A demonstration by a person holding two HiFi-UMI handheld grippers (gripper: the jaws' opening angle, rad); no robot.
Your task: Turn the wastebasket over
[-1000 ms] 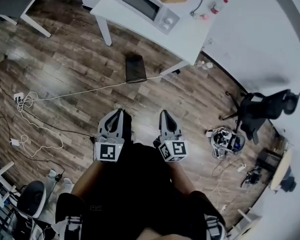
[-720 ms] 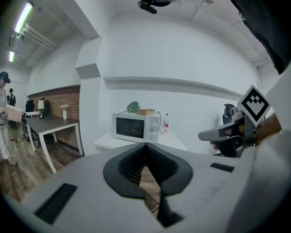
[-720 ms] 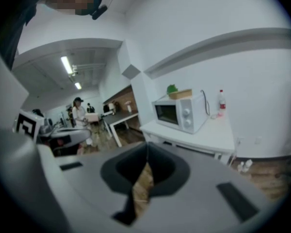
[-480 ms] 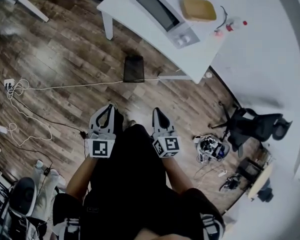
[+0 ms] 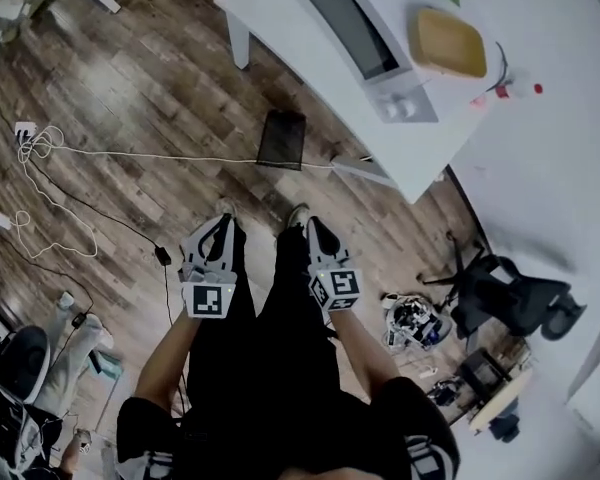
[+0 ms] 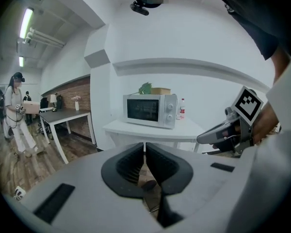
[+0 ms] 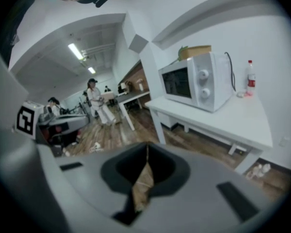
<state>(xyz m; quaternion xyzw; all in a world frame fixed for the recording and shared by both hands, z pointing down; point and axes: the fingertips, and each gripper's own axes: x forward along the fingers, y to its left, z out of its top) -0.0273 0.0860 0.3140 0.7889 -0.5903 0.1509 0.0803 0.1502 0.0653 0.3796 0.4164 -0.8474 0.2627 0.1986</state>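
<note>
Against a second before, the white table (image 5: 280, 23) and its microwave (image 5: 365, 28) were found shifted toward the head view's upper right. The dark wastebasket (image 5: 281, 139) was seen on the wooden floor (image 5: 130, 88) just beside the table, well ahead of both grippers. The left gripper (image 5: 223, 226) and right gripper (image 5: 311, 225) were clenched on nothing. Only square marker patterns were made out on their cubes (image 5: 208, 300).

The head view is looking steeply down on the floor (image 5: 130, 98) from high up. The two gripper views are looking out low along the left tongs (image 6: 145, 148) and right tongs (image 7: 146, 152). All three are sharing the microwave (image 5: 355, 23) on the white surface (image 5: 270, 18).
</note>
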